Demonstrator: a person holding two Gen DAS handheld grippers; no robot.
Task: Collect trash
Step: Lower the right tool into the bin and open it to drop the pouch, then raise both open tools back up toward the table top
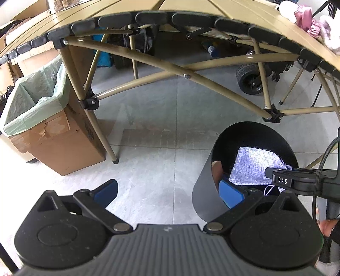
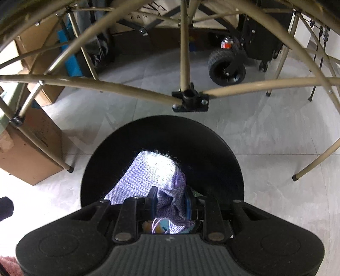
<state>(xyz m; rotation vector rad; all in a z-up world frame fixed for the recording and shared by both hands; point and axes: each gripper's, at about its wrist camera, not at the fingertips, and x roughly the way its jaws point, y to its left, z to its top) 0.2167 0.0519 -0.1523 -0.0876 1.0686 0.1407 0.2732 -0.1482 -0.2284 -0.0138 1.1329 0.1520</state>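
Observation:
A lilac knitted cloth pouch point(image 2: 148, 169) hangs into the mouth of a black round bin point(image 2: 212, 148) that stands on the floor. My right gripper point(image 2: 171, 201) is shut on the pouch's bunched top, just above the bin's near rim. In the left wrist view the same pouch point(image 1: 250, 167) shows inside the bin point(image 1: 204, 191), with the right gripper point(image 1: 269, 172) coming in from the right. My left gripper point(image 1: 167, 193) is open with nothing between its pads. Its right finger point(image 1: 230, 195) lies at the bin's near rim; I cannot tell whether it touches.
A cardboard box with a pale green liner bag point(image 1: 31, 106) stands at the left beside a table leg. The tan folding table's crossed frame point(image 1: 184, 75) spans the space just behind the bin. A black wheeled cart point(image 2: 227, 68) stands further back. Pink cloth point(image 1: 306, 19) lies on the tabletop.

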